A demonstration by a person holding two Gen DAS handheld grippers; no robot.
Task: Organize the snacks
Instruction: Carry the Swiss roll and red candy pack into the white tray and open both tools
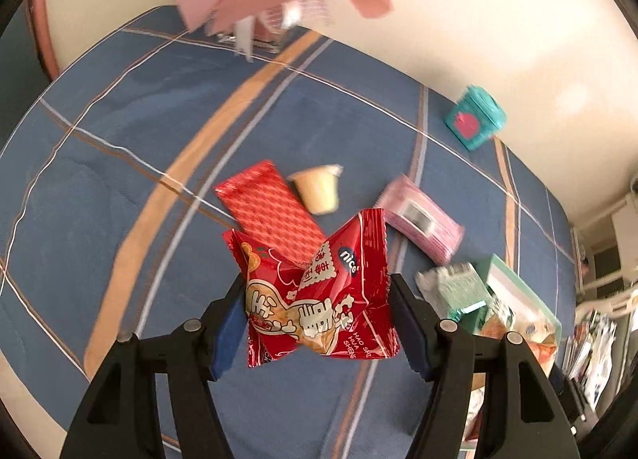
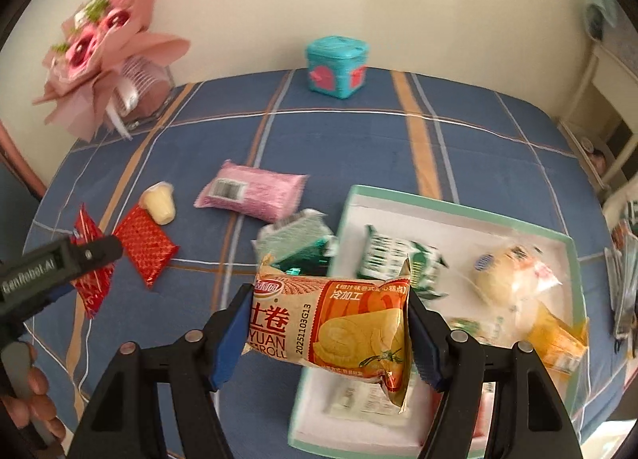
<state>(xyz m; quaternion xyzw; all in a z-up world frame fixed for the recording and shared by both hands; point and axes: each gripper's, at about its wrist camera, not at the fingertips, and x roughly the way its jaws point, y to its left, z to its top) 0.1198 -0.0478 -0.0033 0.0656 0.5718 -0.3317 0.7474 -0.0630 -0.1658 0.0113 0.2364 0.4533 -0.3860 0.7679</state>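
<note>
The right gripper (image 2: 331, 333) clamps the orange roll pack (image 2: 333, 325), long axis across its fingers; the box (image 2: 458, 206) lies at two o'clock. The left gripper (image 1: 317, 315) clamps the red peanut packet (image 1: 319, 299).

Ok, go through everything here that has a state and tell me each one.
Left gripper: shut on red peanut packet, lifted.
Right gripper: shut on orange cake roll packet.
Snack box: open, partly filled.
Jelly cup: sealed, tipped over.
Teal tin: lid on.
</note>
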